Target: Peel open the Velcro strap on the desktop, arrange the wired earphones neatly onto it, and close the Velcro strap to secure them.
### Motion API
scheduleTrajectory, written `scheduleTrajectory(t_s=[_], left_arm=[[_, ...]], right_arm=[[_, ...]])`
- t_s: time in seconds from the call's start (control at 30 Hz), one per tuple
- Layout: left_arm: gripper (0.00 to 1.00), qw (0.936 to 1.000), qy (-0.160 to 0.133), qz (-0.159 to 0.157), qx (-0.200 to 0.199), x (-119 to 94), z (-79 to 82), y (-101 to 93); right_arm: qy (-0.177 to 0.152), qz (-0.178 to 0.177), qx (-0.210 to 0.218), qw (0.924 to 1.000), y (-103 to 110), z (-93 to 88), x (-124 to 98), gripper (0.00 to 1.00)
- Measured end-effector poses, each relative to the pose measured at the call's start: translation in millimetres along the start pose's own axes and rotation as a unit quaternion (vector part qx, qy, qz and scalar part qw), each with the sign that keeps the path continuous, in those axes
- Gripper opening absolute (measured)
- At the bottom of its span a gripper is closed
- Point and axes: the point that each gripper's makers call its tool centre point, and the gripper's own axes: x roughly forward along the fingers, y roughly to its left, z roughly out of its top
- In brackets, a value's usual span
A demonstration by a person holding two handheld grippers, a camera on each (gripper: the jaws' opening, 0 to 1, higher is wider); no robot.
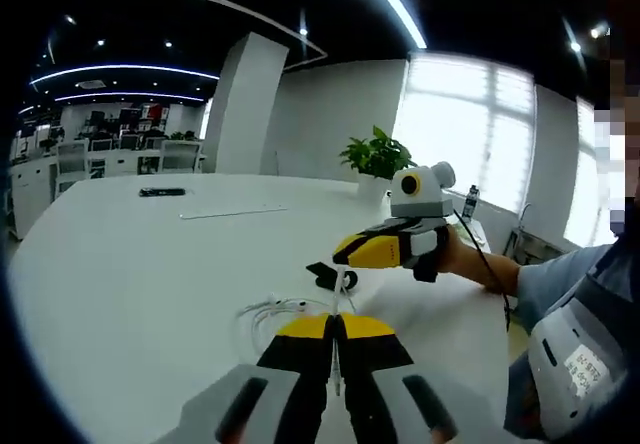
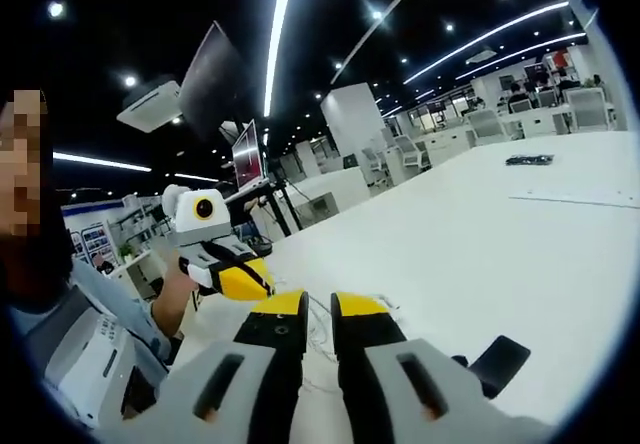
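Left gripper (image 1: 335,326) closed, white earphones (image 1: 272,311) just ahead on white desktop (image 1: 130,274). Right gripper (image 2: 318,309) nearly closed, black Velcro strap (image 2: 500,361) beside. Open office beyond

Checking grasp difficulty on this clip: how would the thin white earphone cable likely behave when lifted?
The thin white earphone cable lies in loose loops on the white table, so it probably droops and uncoils. It looks light, likely dragging rather than rolling. The black Velcro strap beside it may snag it.

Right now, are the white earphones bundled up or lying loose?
Loose: the earphones lie in slack loops on the table, apart from the black strap.
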Motion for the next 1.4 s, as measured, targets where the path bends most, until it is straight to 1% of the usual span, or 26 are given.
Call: scheduleTrajectory(t_s=[0.07,0.17,0.33,0.43,0.6,0.93,1.03,1.1,1.2,1.23,1.37,1.4], left_arm=[[0.06,1.0000,0.006,-0.004,-0.007,0,-2.6,0.4],[0.06,0.9998,0.008,-0.008,-0.016,0,-3.5,0.9],[0.06,0.9993,0.009,-0.015,-0.032,0,-3.8,0.8],[0.06,0.9992,0.013,-0.020,-0.033,1,-5.4,-1.1],[0.06,0.9990,0.016,-0.021,-0.037,0,-7.9,-1.5],[0.06,0.9986,0.025,-0.019,-0.042,0,-12.8,2.6],[0.06,0.9983,0.027,-0.018,-0.047,1,-14.4,4.5],[0.06,0.9983,0.031,-0.015,-0.048,1,-16.8,5.7],[0.06,0.9982,0.032,-0.013,-0.049,1,-17.7,7.3],[0.06,0.9984,0.030,-0.011,-0.047,1,-17.0,8.7],[0.06,0.9997,0.018,0.007,-0.014,1,-15.0,14.4],[0.06,0.9998,0.016,0.010,-0.008,1,-15.0,14.4]], right_arm=[[0.004,0.003,-0.001,1.0000,1,-1.5,1,0.11],[0.014,0.009,-0.016,0.9997,6,-4.2,5,0.12],[0.018,0.017,-0.031,0.9992,10,-3.3,7,0.13],[0.033,0.009,-0.063,0.9974,8,-6.6,10,0.13],[0.054,0.003,-0.094,0.9942,7,-14.0,14,0.13],[0.086,-0.008,-0.141,0.9863,2,-25.4,20,0.12],[0.098,-0.010,-0.153,0.9833,2,-29.8,22,0.10],[0.106,-0.009,-0.160,0.9814,3,-33.8,24,0.07],[0.113,-0.009,-0.162,0.9802,3,-36.7,25,0.05],[0.113,-0.007,-0.158,0.9810,4,-36.8,25,0.05],[0.105,-0.003,-0.133,0.9855,5,-33.5,25,0.04],[0.099,0.002,-0.112,0.9888,8,-32.1,25,0.04]])
